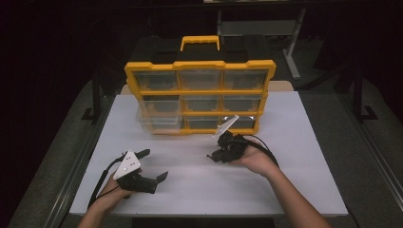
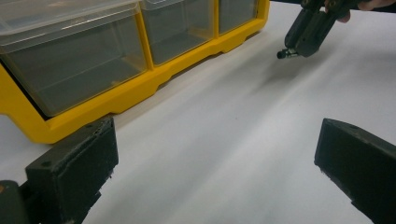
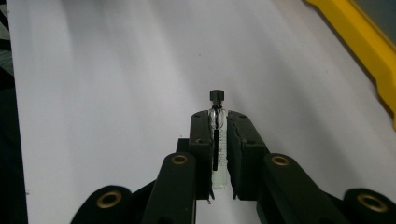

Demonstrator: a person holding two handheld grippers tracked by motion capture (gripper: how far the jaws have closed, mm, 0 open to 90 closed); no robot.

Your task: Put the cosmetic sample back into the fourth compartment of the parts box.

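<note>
A yellow organizer case (image 1: 199,90) with clear drawers stands upright at the far middle of the white table (image 1: 294,161); its lower left drawer (image 1: 159,121) sticks out a little. My right gripper (image 3: 217,116) is shut on a small clear vial (image 3: 218,154) with a black cap (image 3: 216,96), held above the table in front of the case. That gripper (image 1: 213,154) points left in the high view, and from the left gripper view the vial's cap (image 2: 286,53) pokes out of its jaws. My left gripper (image 1: 153,165) rests low at the front left, jaws wide apart and empty, facing the case (image 2: 116,88).
The white table's front edge (image 1: 209,211) lies close to both hands. A dark floor and metal frame legs (image 1: 294,52) surround the table. Bare tabletop (image 2: 224,140) lies between the left gripper and the case.
</note>
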